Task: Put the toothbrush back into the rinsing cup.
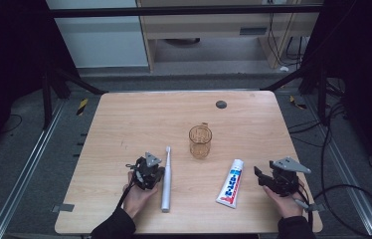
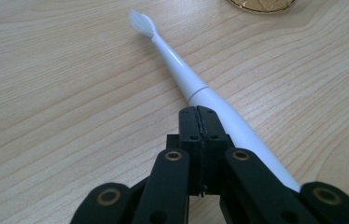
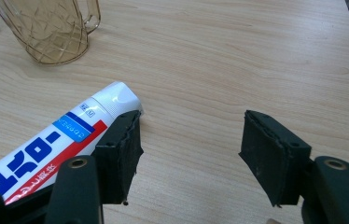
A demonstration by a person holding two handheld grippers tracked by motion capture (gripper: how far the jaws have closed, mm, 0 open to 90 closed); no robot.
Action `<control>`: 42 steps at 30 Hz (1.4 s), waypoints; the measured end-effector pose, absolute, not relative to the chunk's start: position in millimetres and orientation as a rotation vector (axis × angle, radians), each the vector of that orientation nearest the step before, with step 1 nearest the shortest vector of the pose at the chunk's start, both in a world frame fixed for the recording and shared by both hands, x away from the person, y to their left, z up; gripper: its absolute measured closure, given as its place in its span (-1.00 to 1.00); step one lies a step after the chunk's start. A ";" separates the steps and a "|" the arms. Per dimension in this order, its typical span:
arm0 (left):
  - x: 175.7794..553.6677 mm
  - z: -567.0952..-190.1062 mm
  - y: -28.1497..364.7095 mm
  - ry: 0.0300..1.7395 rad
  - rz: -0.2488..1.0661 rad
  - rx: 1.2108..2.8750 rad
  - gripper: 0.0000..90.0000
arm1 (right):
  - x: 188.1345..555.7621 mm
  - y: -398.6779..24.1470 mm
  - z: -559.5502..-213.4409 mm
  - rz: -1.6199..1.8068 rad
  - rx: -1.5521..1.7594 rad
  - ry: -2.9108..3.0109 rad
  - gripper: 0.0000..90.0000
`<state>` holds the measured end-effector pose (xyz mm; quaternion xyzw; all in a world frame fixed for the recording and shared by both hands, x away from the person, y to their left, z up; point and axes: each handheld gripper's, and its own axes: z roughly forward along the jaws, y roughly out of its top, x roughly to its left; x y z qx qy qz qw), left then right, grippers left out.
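Item 1, left gripper (image 1: 146, 172): I hold it low over the wooden table (image 1: 124, 119), just to the left of the electric toothbrush (image 1: 166, 179). In the left gripper view its jaws are pressed flat together with nothing between them, and the toothbrush (image 2: 200, 95) runs along their right flank, bristle end pointing away.

Item 2, right gripper (image 1: 263, 178): I hold it near the table's right edge, just right of the toothpaste tube (image 1: 230, 183). In the right gripper view its jaws stand wide apart, gripping nothing; the tube (image 3: 56, 144) lies outside the left jaw, its white cap end just beside that pad.

Item 3, amber tumbler (image 1: 200, 141): upright with a handle, between and beyond the two items, apart from both.

Risks, as I judge them:
- The closed left jaws cannot take the toothbrush; pushing forward would only nudge or roll the round handle sideways.
- The right jaws straddle bare wood, not the tube. Closing here would catch nothing, or clip the cap and skid the tube toward the tumbler.
- A slick, tapering handle gripped off-centre may pivot and drop.

Pose: both forearms enter from the near edge, hands wrapped behind the grippers, each gripper pointing forward and slightly inward, close to the tabletop.
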<state>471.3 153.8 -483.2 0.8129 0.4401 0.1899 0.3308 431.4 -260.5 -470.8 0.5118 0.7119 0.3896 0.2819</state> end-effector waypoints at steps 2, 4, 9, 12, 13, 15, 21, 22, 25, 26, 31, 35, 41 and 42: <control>471.3 -481.7 155.3 1.152 0.494 2.119 0.99 | 431.1 -260.4 -470.5 1.045 1.371 1.907 -0.16; 469.8 -475.5 160.6 1.154 0.482 2.079 0.99 | 430.9 -261.0 -470.1 1.047 1.369 1.903 -0.16; 461.2 -464.0 164.4 1.128 0.467 2.044 0.99 | 430.3 -262.1 -469.9 1.048 1.372 1.899 -0.15; 455.2 -459.6 163.4 1.103 0.459 2.041 0.99 | 430.3 -262.1 -470.0 1.047 1.374 1.900 -0.15; 453.5 -459.2 162.6 1.098 0.455 2.042 0.99 | 430.2 -262.0 -470.0 1.046 1.372 1.901 -0.15; 449.8 -458.9 160.1 1.087 0.439 2.046 0.99 | 430.1 -261.9 -470.2 1.047 1.375 1.902 -0.14; 438.8 -461.4 147.4 1.033 0.393 2.086 0.99 | 429.3 -262.9 -470.1 1.046 1.376 1.905 -0.13; 437.1 -462.4 145.3 1.026 0.385 2.096 0.99 | 429.2 -263.0 -470.4 1.046 1.379 1.905 -0.13; 433.5 -465.0 141.8 1.016 0.374 2.112 0.99 | 428.4 -263.0 -470.4 1.047 1.384 1.904 -0.13; 430.4 -467.2 140.6 1.006 0.361 2.131 0.99 | 428.3 -263.1 -470.5 1.046 1.384 1.904 -0.13; 425.2 -471.2 140.3 0.997 0.343 2.153 0.99 | 427.5 -263.3 -470.1 1.047 1.384 1.903 -0.13; 423.2 -473.4 139.5 0.989 0.339 2.173 0.99 | 427.6 -264.1 -470.5 1.042 1.387 1.906 -0.13; 418.6 -474.5 140.9 0.973 0.335 2.198 0.99 | 427.2 -264.6 -470.6 1.043 1.391 1.904 -0.13; 417.2 -474.8 141.3 0.969 0.339 2.202 0.99 | 427.2 -264.5 -470.7 1.042 1.392 1.905 -0.13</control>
